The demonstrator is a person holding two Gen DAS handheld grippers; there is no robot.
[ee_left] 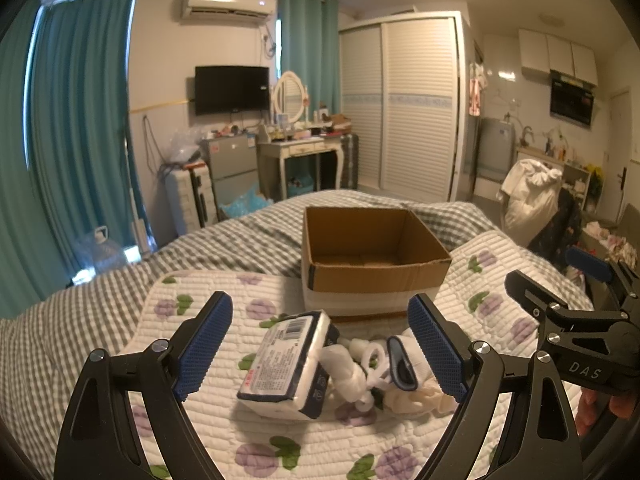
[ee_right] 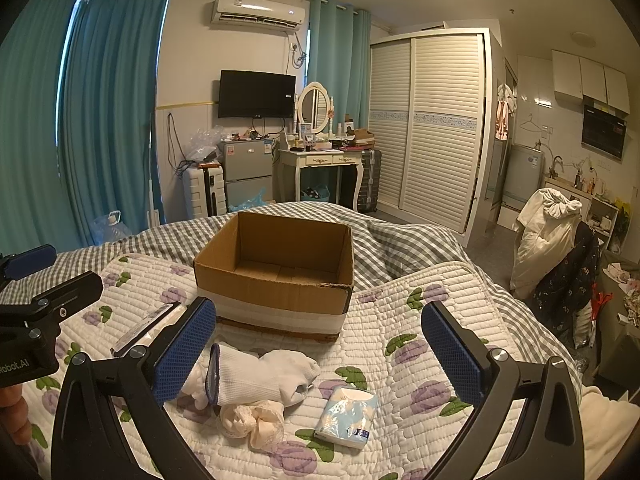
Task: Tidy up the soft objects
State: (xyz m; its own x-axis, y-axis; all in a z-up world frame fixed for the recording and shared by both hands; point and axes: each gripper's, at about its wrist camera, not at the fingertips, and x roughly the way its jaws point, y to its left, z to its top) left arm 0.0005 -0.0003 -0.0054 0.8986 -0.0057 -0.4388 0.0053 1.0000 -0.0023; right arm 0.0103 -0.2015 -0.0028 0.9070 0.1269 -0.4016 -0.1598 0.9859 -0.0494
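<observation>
An open, empty cardboard box [ee_left: 372,258] [ee_right: 280,264] stands on the floral quilt [ee_left: 208,432] [ee_right: 400,360]. In front of it lie a large tissue pack [ee_left: 286,364] [ee_right: 148,326], a white sock with a blue cuff [ee_left: 400,360] [ee_right: 260,374], a cream lace piece [ee_right: 252,420] [ee_left: 416,398] and a small blue tissue packet [ee_right: 348,416]. My left gripper [ee_left: 322,350] is open above the large tissue pack, touching nothing. My right gripper [ee_right: 318,354] is open above the sock and empty; it also shows in the left wrist view [ee_left: 568,304].
The quilt lies on a grey checked bedcover [ee_left: 240,236] [ee_right: 400,248]. Beyond the bed stand a dressing table [ee_right: 320,160], a small fridge [ee_right: 246,172], a suitcase [ee_right: 200,196] and a white wardrobe [ee_right: 428,132]. A chair with clothes [ee_right: 552,236] is at the right.
</observation>
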